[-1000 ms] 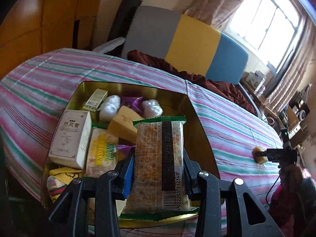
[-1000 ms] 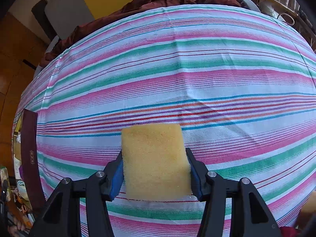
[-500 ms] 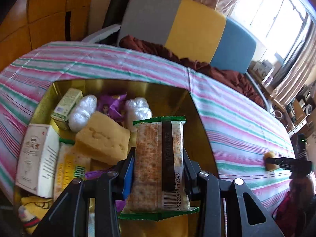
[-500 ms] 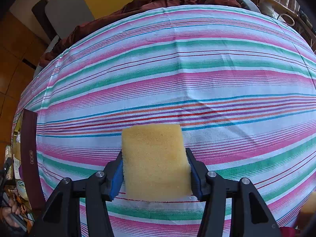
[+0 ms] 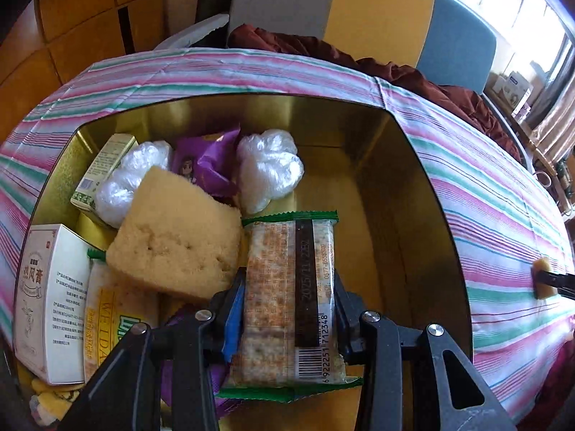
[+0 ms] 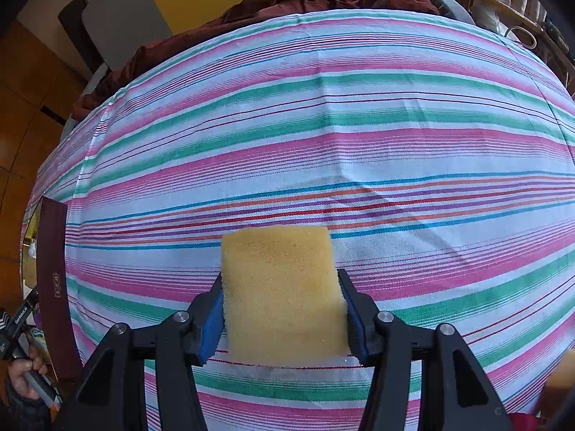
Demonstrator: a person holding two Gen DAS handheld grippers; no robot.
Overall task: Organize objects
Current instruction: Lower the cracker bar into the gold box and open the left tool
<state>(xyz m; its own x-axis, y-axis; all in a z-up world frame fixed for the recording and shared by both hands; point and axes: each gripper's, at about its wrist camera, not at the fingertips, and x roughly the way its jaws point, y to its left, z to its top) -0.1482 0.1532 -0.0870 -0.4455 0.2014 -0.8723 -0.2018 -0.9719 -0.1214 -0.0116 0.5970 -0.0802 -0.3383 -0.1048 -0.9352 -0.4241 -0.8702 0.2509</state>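
Moved forward and down over the gold tin [image 5: 406, 186] since the earlier frame, tin now filling the left wrist view. Left gripper [image 5: 289, 309] clamped on a cracker packet [image 5: 287, 287], fingers [image 5: 233, 309] narrowly apart and pressed to both long edges, packet hanging over the bare right half of the tin floor. Best done by lowering until the packet's green far seam nearly meets the floor, keeping clear of the sponge block [image 5: 176, 244] just to the left, then easing the fingers apart. Risk, by judgement: dragging the packet against that sponge and tipping it.

Inside the tin: white medicine box [image 5: 50, 305] and yellow-labelled snack pack [image 5: 115, 312] at the left wall, small green-and-white carton [image 5: 104, 168] at the far left, two crumpled clear plastic wads [image 5: 269, 168], purple wrapper [image 5: 208, 161] between them.

Right wrist view: right gripper [image 6: 282, 309] closed on a yellow sponge [image 6: 280, 287], fingers [image 6: 212, 316] moderately apart, squeezing its sides, held low over the striped cloth of the bench [image 6: 323, 125], well apart from the tin, whose dark outer wall shows at the left edge.
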